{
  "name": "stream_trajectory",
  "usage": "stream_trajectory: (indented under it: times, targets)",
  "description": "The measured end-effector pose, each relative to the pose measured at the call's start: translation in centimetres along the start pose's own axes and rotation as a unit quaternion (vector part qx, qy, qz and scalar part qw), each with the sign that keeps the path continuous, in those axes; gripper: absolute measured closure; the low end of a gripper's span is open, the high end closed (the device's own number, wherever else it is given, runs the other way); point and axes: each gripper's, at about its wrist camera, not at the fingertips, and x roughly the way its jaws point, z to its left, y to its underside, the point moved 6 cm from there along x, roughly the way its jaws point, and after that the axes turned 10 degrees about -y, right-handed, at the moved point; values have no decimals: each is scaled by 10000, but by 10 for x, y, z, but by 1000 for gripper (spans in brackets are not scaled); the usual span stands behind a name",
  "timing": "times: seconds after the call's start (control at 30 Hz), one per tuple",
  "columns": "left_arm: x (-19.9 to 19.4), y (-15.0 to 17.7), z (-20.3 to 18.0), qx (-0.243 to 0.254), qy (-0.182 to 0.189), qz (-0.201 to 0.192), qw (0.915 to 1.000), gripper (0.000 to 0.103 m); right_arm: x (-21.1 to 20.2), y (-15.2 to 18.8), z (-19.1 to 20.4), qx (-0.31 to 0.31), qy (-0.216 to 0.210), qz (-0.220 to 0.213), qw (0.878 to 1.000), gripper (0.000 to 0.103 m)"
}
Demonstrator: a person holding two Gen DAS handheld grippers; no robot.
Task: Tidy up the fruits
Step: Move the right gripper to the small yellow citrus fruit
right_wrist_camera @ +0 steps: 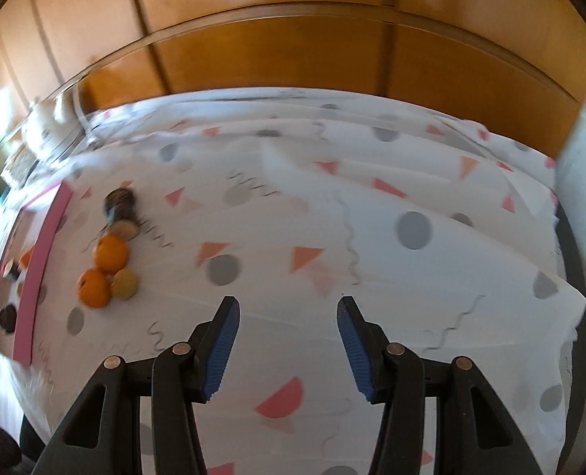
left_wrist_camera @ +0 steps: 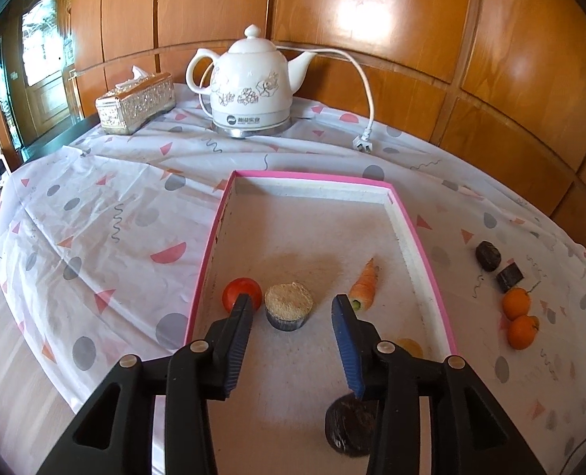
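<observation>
Tabletop [left_wrist_camera: 107,213], covered by a white cloth with pink and grey shapes; wood-panelled wall behind. The cloth's left edge falls away to the floor in the left wrist view.

Tray [left_wrist_camera: 423,237], pink-rimmed, shallow, white inside. Far half bare. Near half holds a tomato [left_wrist_camera: 242,293] by the left wall, a round rice-topped cake [left_wrist_camera: 288,305] just beside it, a carrot [left_wrist_camera: 365,285] toward the right wall, a dark round piece [left_wrist_camera: 350,429] at the near end and a yellow item [left_wrist_camera: 410,346], mostly hidden.

Left tool [left_wrist_camera: 291,308]: jaws apart, nothing clamped, above the tray's near half; the rice-topped cake lies between the tips in view, not touched.

Right tool [right_wrist_camera: 289,306]: jaws apart, nothing between them, over bare cloth with wide open room ahead and to its right.

Fruits outside the tray: two oranges [left_wrist_camera: 519,318], touching, on the cloth well right of the pink rim, with two dark pieces [left_wrist_camera: 498,264] just beyond them.

Kettle [left_wrist_camera: 249,83], white ceramic with a flower pattern, on its base at the back; a printed label with a logo and characters sits on the base band, too small to read. Its cord lies unplugged on the cloth. Tissue box [left_wrist_camera: 134,105] to its left.

Right wrist view only, blurred: a tan round item [right_wrist_camera: 124,284] touching the oranges [right_wrist_camera: 103,271], and the cloth's far right edge against a pale wall.
</observation>
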Motion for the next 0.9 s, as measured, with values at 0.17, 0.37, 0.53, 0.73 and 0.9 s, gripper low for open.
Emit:
stream_trajectory:
  times: [0.17, 0.37, 0.53, 0.73, 0.9]
  targets:
    - [-14, 5, 3, 79, 49, -77, 9999, 58, 4, 2, 18, -288, -198, 107, 9993, 51]
    - [-27, 17, 7, 181, 80, -112, 9997, 58, 12, 2, 42, -543, -412, 259, 9973, 51]
    - [-33, 26, 12, 177, 87, -88, 9998, 56, 24, 5, 69, -853, -530, 474, 9938, 51]
    - [-37, 34, 21, 90, 87, -25, 9999, 56, 42, 7, 99, -1188, -617, 671, 9887, 51]
    - [-43, 36, 33, -59, 56, -57, 10000, 53, 59, 4, 118, -1234, -733, 765, 9867, 51]
